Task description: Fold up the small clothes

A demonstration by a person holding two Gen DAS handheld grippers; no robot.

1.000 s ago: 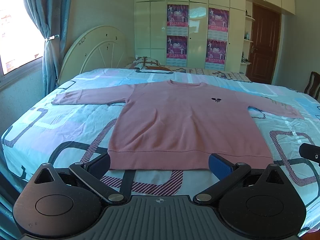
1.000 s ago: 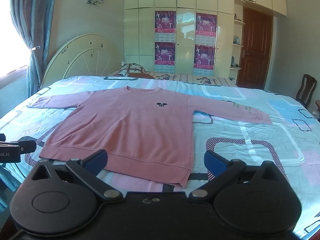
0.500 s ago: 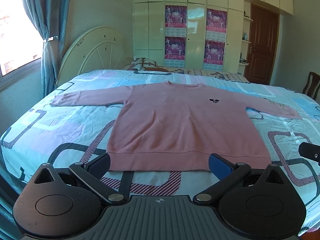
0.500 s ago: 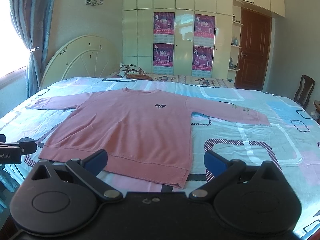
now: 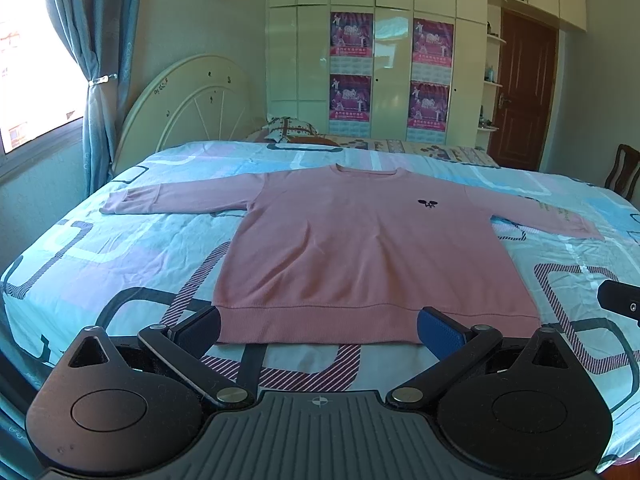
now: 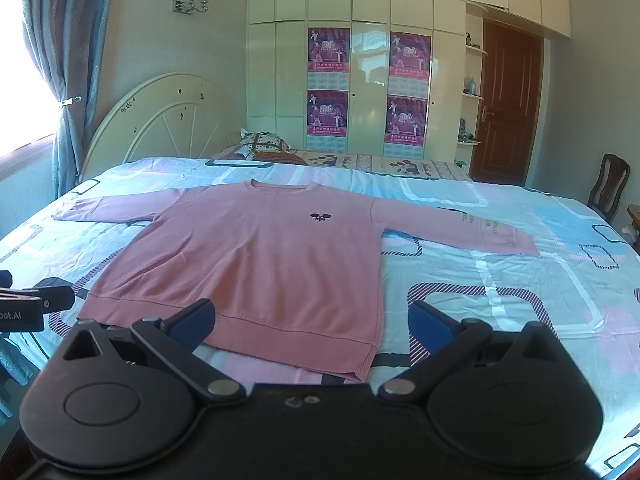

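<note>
Tools (image 5: 318, 330) (image 6: 312, 322) wide apart, empty.

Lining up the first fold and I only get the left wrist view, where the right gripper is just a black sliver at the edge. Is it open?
Observer: Yes. Its own camera shows the right gripper open, holding nothing.
Operator: What is it aimed at?
Observer: The near right hem corner of the pink sweater. That corner shows in the gap between its fingers, ungripped and flat on the bed.
</note>
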